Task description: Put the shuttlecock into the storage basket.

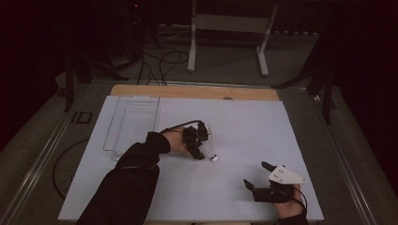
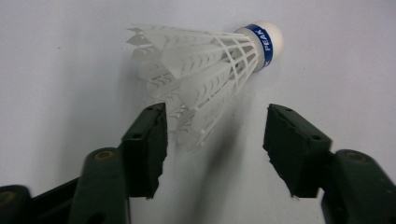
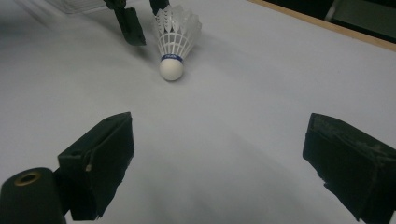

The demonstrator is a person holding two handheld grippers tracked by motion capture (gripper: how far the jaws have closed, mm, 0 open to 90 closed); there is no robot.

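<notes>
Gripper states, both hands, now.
Left gripper: open around the shuttlecock skirt, pads not pressing it.
Right gripper: open, holding nothing.

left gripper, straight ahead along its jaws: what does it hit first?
The left gripper would most likely meet the shuttlecock first: its white skirt lies just ahead, reaching between the open jaws, cork end pointing away. Exact depth is unclear.
</notes>
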